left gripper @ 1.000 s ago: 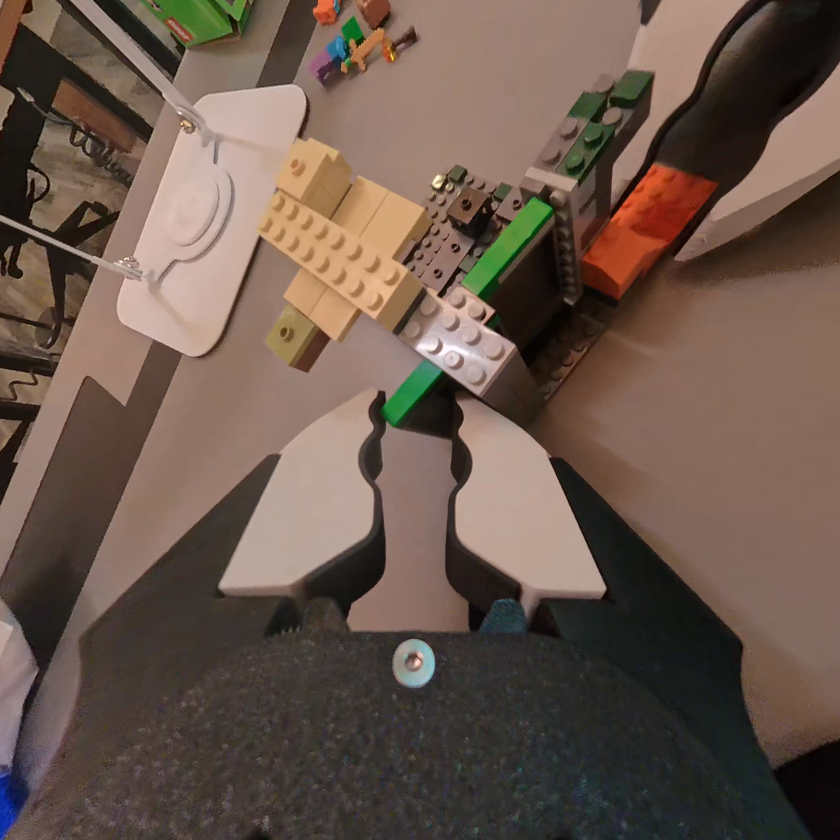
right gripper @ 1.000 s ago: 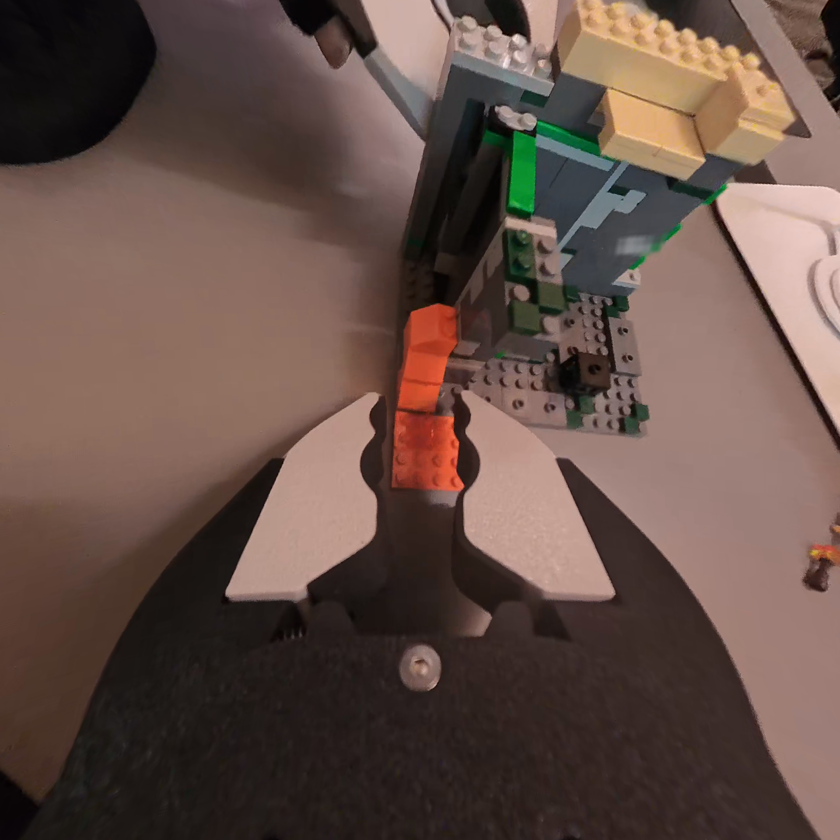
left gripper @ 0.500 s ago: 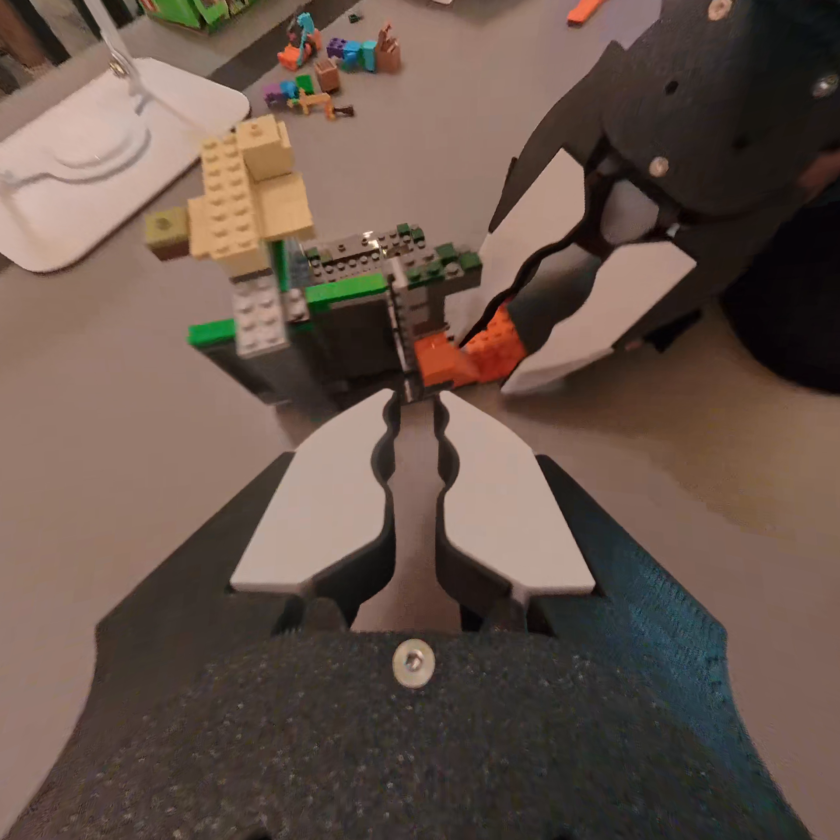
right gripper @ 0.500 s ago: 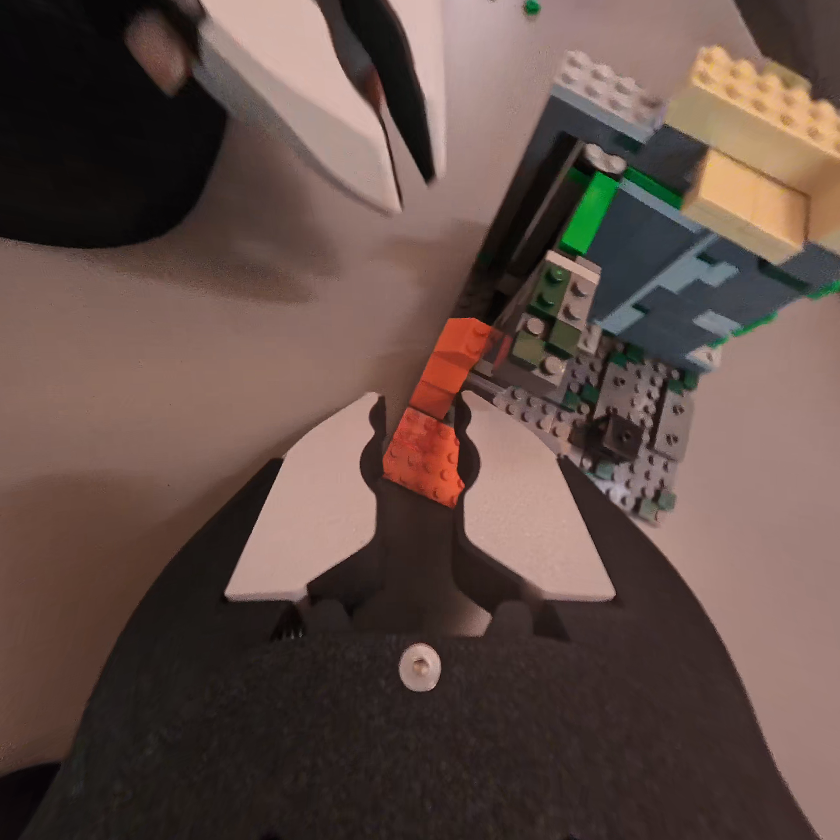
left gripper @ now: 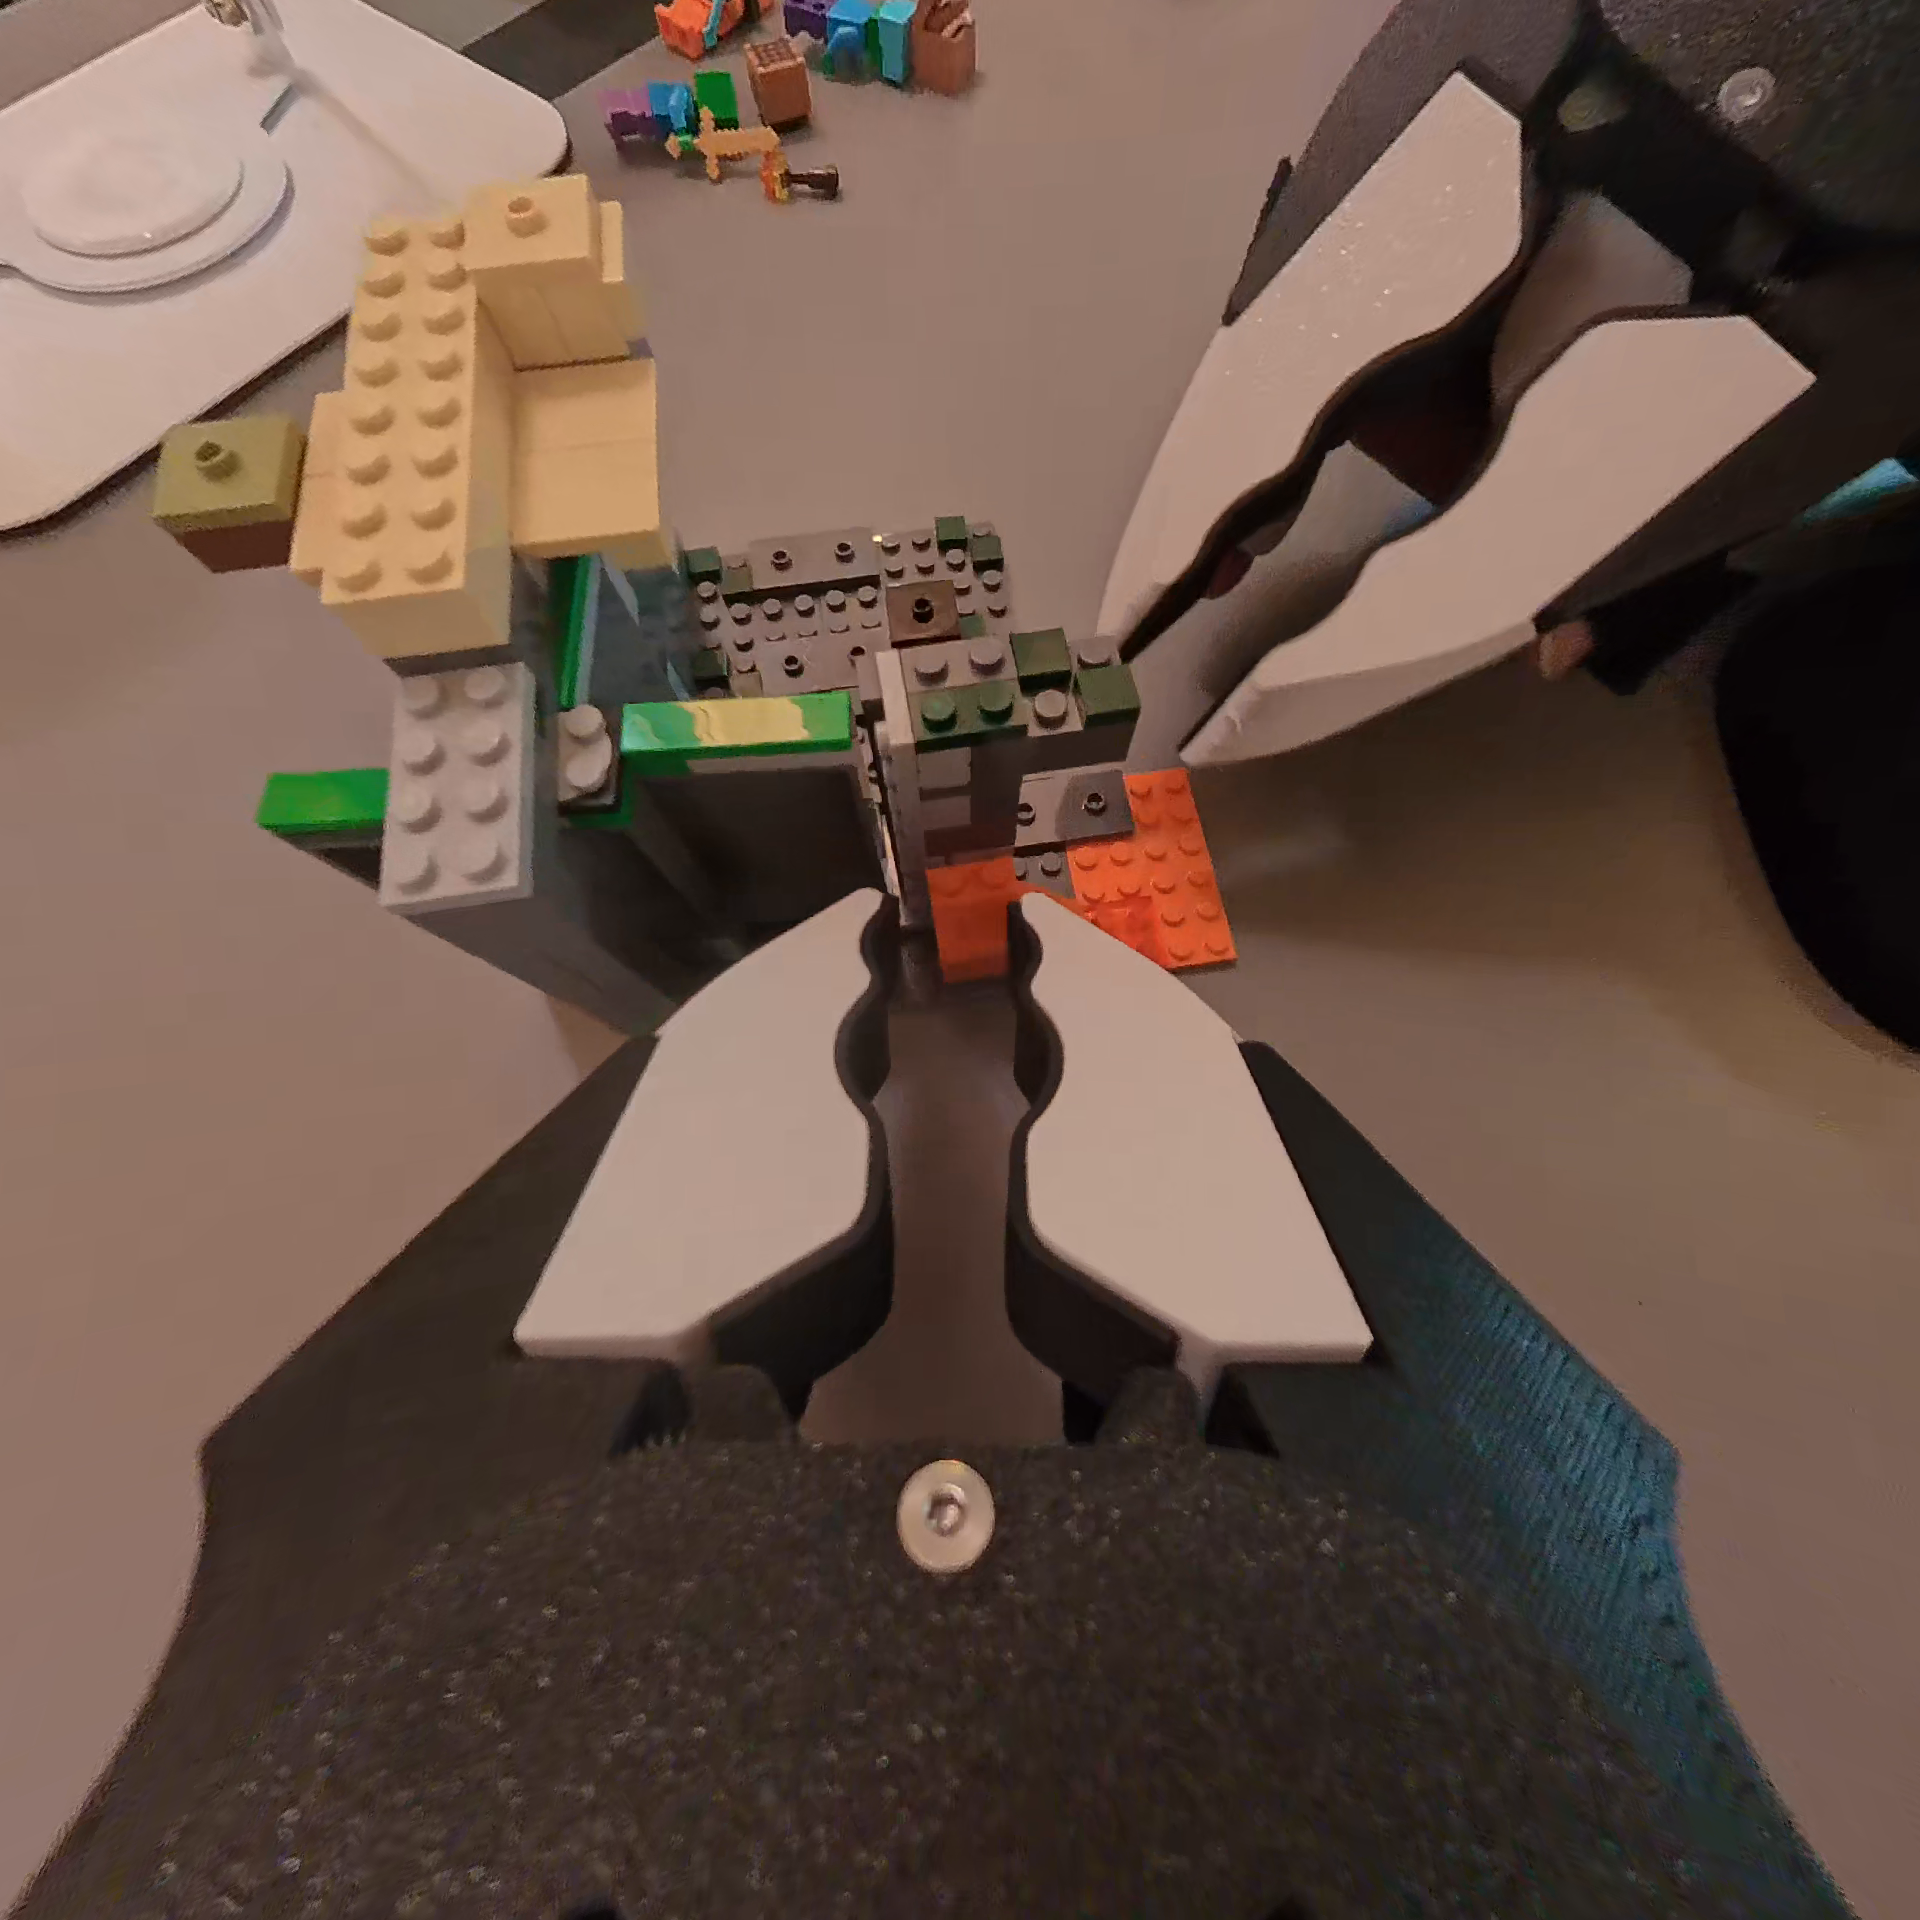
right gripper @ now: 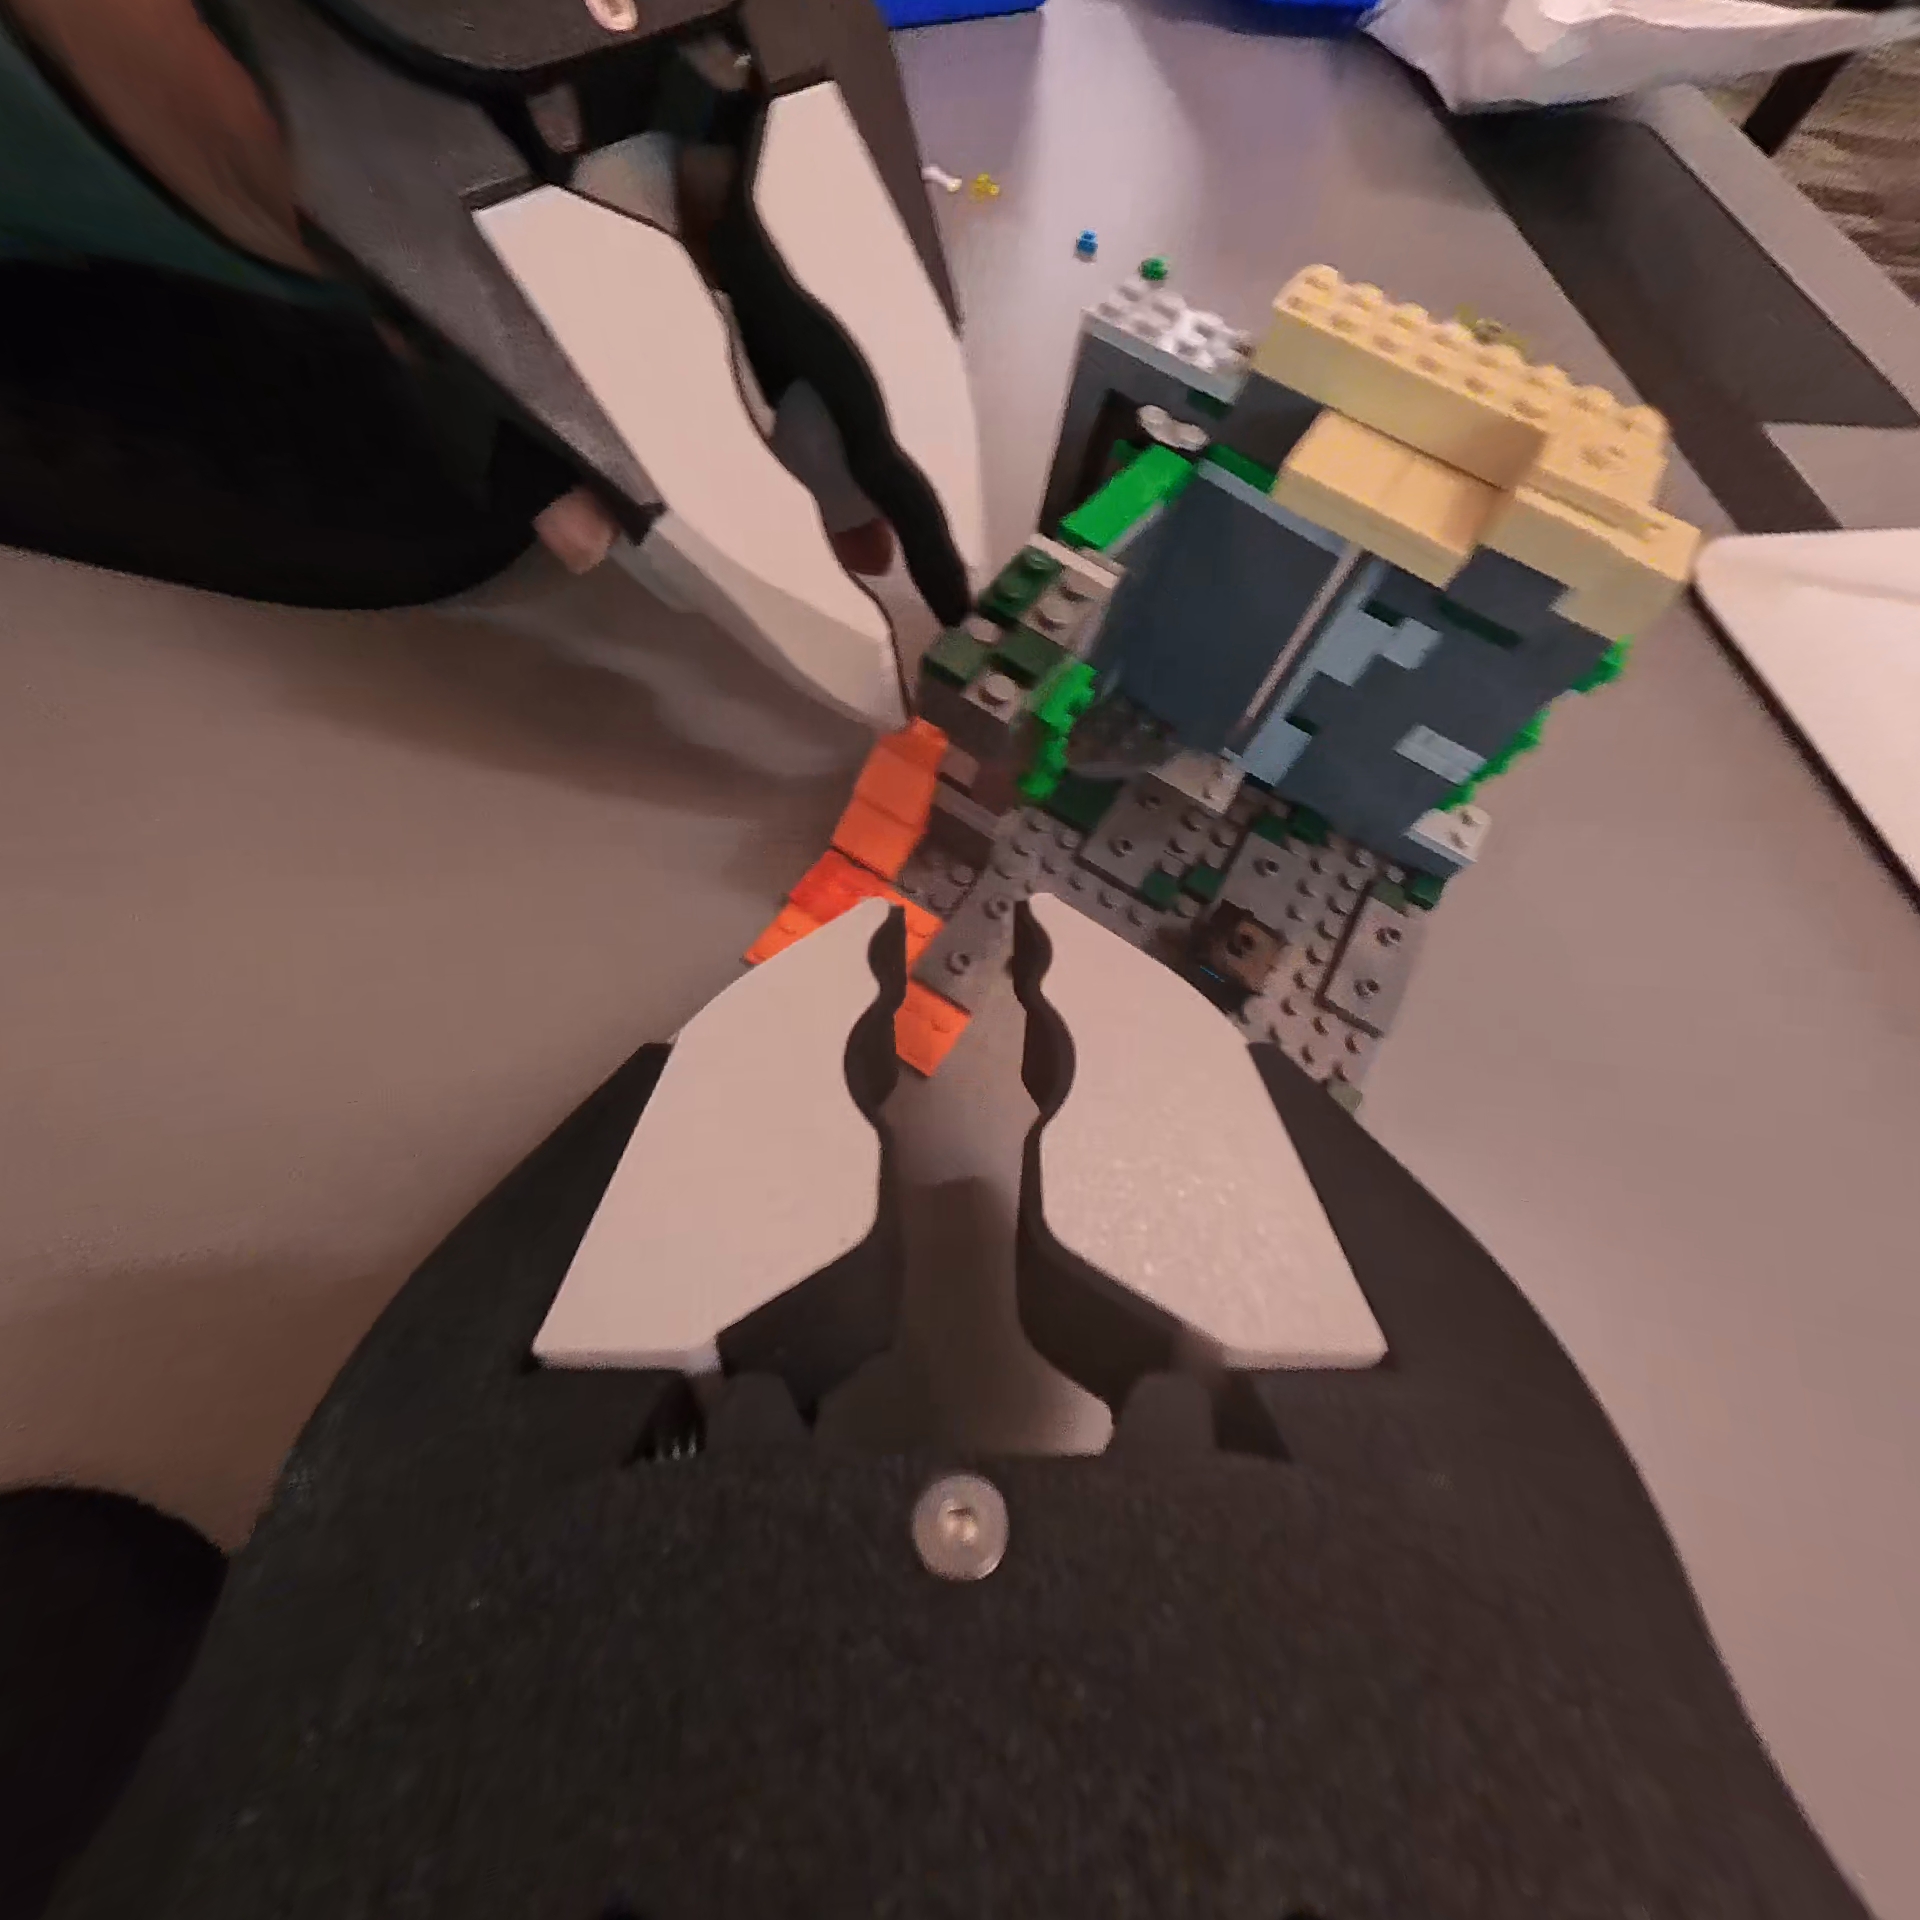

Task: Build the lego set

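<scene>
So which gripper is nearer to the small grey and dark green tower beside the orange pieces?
Left. The left gripper has its tips right by the tower; the right gripper sits over the baseplate's front edge, apart.

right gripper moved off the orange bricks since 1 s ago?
Yes. The right gripper let go and backed off the orange bricks, toward the grey baseplate corner.

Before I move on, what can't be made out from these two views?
- Left wrist view: loose small pieces at the top edge, too small to identify.
- Right wrist view: build motion-blurred; studs unclear.
- Either view: whether the left hand-held gripper touches the orange plate; its fingertips hide this.
</scene>
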Demonstrator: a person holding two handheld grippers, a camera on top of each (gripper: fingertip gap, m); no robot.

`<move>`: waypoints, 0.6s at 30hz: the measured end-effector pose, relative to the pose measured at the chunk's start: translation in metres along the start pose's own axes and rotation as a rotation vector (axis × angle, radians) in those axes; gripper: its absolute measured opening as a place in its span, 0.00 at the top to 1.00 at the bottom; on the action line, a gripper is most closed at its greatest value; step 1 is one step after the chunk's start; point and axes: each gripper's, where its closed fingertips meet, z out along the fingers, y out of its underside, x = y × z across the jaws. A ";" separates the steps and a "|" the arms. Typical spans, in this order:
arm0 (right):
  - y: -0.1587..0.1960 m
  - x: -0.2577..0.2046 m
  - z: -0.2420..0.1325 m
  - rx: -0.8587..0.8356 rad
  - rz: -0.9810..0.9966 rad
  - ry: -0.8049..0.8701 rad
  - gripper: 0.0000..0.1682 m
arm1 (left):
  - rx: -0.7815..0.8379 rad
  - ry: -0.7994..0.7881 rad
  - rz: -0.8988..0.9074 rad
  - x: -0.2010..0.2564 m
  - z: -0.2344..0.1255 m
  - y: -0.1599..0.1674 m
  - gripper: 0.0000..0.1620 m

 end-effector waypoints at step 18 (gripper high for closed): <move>0.008 0.003 0.006 -0.003 0.038 -0.006 0.90 | -0.026 -0.017 -0.031 0.005 0.010 0.003 0.89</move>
